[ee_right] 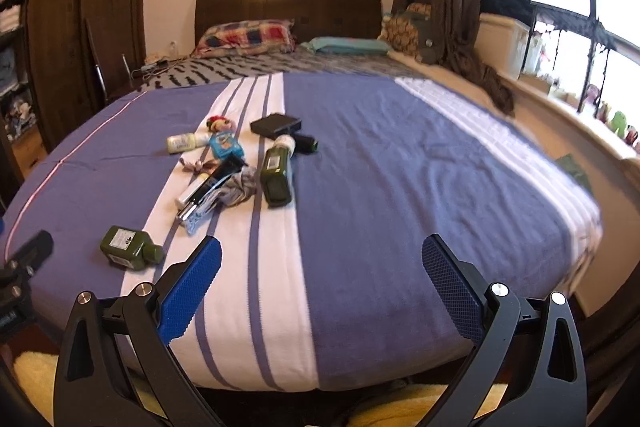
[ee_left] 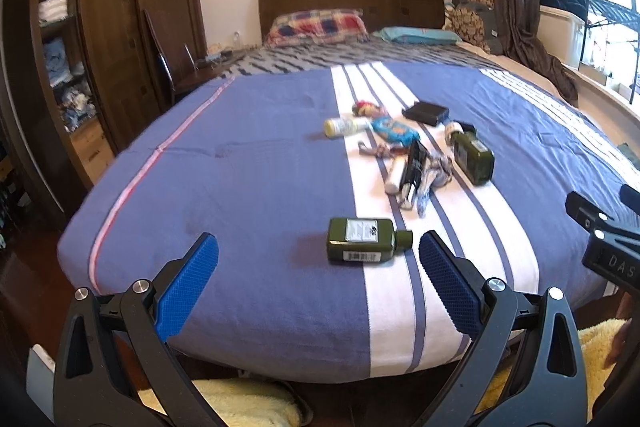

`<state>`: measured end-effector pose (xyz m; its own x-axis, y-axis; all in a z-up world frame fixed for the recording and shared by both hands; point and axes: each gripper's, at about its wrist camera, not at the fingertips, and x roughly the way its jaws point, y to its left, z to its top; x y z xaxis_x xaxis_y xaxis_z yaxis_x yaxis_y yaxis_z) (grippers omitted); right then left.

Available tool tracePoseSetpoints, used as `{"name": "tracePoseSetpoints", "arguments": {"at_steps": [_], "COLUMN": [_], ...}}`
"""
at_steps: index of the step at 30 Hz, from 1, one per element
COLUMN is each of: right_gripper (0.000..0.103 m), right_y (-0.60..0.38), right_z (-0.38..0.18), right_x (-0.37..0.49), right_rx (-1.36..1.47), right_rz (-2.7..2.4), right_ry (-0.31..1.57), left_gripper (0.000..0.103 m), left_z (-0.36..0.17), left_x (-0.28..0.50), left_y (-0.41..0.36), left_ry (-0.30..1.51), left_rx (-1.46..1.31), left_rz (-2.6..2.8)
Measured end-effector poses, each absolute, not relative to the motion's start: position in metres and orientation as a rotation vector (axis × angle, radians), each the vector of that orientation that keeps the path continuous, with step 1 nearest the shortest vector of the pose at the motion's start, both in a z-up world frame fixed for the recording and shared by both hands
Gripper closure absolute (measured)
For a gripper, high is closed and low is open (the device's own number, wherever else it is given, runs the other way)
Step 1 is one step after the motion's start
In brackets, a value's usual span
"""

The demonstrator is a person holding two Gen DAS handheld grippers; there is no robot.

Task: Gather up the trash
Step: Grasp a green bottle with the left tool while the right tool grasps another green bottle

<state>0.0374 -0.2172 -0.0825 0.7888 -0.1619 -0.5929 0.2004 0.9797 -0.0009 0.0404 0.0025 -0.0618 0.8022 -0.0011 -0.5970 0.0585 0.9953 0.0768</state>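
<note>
Both my left tongs [ee_left: 318, 255] and right tongs [ee_right: 322, 259] gape wide, empty. A green bottle [ee_left: 366, 241] lies at twelve o'clock of the left, label print unreadable; more trash [ee_left: 408, 151] beyond on the bed [ee_left: 240, 167].

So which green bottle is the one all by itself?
Find the blue bed with its white stripe. The lone green bottle lies on its side at the stripe's near end, closest to the open left hand-held gripper. The other green bottle lies farther back, among the clutter.
</note>
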Motion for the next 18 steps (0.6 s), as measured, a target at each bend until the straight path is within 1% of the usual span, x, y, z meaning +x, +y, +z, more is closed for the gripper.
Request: {"name": "tracePoseSetpoints", "arguments": {"at_steps": [4, 10, 13, 18], "right_gripper": [0.003, 0.003, 0.003, 0.003], "right_y": [-0.222, -0.223, -0.221, -0.224], "right_z": [-0.101, -0.121, -0.127, -0.133], "right_x": [0.053, 0.076, 0.090, 0.118], "right_rx": [0.065, 0.062, 0.067, 0.117], "right_rz": [-0.203, -0.160, -0.127, -0.083], "right_ry": [0.666, 0.726, 0.744, 0.762], "left_gripper": [0.008, 0.008, 0.010, 0.010], "left_z": [-0.084, -0.121, -0.130, -0.143], "left_x": [0.056, 0.078, 0.090, 0.110], "left_y": [0.002, -0.011, -0.013, -0.022], "left_ry": [0.693, 0.768, 0.797, 0.835], "left_rx": [0.073, 0.158, 0.146, 0.131], "left_rz": [-0.044, -0.060, -0.085, -0.123]}}
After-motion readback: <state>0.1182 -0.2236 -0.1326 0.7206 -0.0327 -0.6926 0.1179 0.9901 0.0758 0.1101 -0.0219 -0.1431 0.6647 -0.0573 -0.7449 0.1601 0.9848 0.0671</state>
